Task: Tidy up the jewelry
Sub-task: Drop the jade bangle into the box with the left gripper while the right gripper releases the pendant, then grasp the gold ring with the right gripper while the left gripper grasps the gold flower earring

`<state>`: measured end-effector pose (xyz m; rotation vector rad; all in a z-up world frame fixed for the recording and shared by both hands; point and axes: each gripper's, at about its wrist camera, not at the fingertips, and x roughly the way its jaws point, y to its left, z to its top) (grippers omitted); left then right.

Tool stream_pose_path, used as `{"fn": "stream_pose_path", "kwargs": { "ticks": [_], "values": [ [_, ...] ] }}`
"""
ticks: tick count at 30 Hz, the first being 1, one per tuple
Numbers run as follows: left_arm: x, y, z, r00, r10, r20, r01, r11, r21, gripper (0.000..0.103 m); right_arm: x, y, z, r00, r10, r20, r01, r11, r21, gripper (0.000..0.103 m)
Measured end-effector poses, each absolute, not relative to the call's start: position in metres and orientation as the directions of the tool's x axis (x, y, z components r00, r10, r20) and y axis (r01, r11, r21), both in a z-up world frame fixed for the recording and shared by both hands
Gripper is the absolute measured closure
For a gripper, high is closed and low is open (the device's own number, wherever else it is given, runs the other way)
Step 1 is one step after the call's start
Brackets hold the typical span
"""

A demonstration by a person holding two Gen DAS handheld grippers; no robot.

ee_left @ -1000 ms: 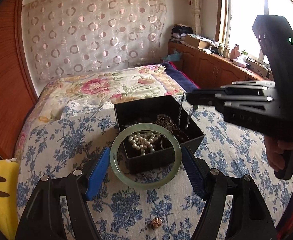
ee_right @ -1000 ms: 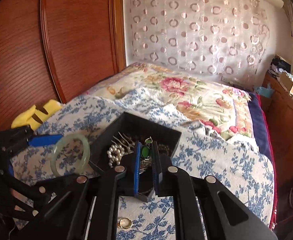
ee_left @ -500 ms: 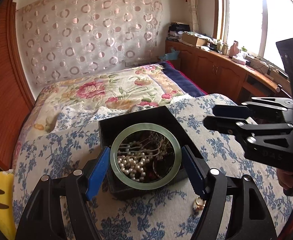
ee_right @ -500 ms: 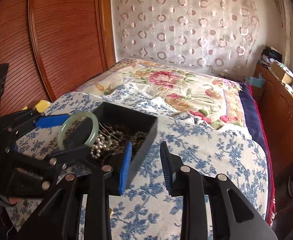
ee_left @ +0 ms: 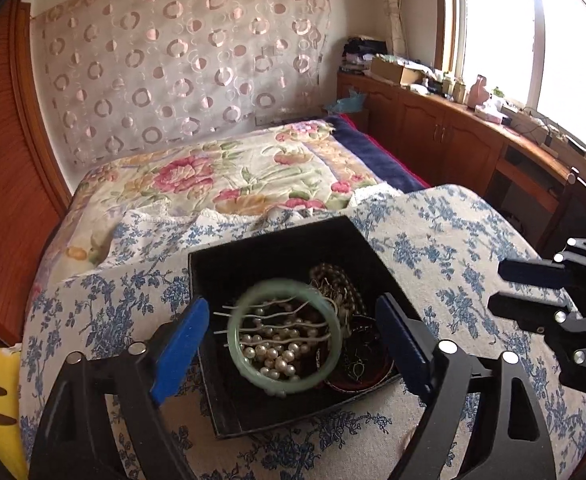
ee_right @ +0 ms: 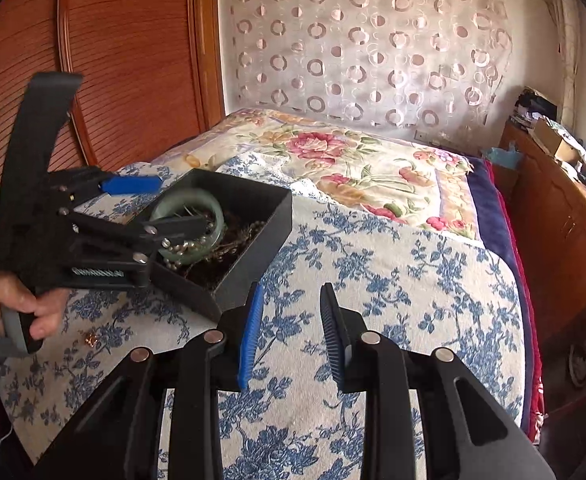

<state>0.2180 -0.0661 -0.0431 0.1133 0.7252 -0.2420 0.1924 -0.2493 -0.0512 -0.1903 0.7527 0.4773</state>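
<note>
Lying blurred in the black jewelry box [ee_left: 281,252] on pearls, the green jade bangle [ee_left: 285,336] sits between the left gripper [ee_left: 289,334] pads w/o touching; jaws opening; box on blue-floral bedspread [ee_left: 433,240], window at right. Right wrist view: right gripper [ee_right: 289,334] part-spread, nothing between, over bedspread beside box; bangle [ee_right: 189,224] inside; wooden headboard [ee_right: 133,60] behind.

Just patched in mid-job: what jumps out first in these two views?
The green jade bangle catches the eye, blurred, free between the opening jaws of the left claw, over pearls in the black jewelry box on the blue-flowered cloth. The right claw is empty over the cloth to the box's right. A small gold piece lies loose near the person's hand.
</note>
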Motion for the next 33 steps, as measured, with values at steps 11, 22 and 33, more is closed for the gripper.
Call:
{"fn": "stream_pose_path", "kwargs": {
  "ticks": [11,22,33],
  "values": [
    [0.177,-0.041,-0.034,0.737,-0.195,-0.647,0.262,0.965,0.008,0.018,0.161,-0.235,-0.071,0.591,0.397,-0.702,-0.52,0.853,0.044,0.071],
    [0.133,-0.012,-0.046,0.71,-0.186,-0.679,0.274,0.961,0.023,0.017,0.148,-0.195,-0.105,0.496,0.407,-0.767,-0.585,0.81,0.051,0.071],
    [0.099,-0.008,-0.084,0.631,-0.212,-0.746,0.302,0.953,-0.016,0.017,0.15,-0.18,-0.115,0.474,0.376,-0.796,-0.597,0.802,0.024,0.068]
  ]
}}
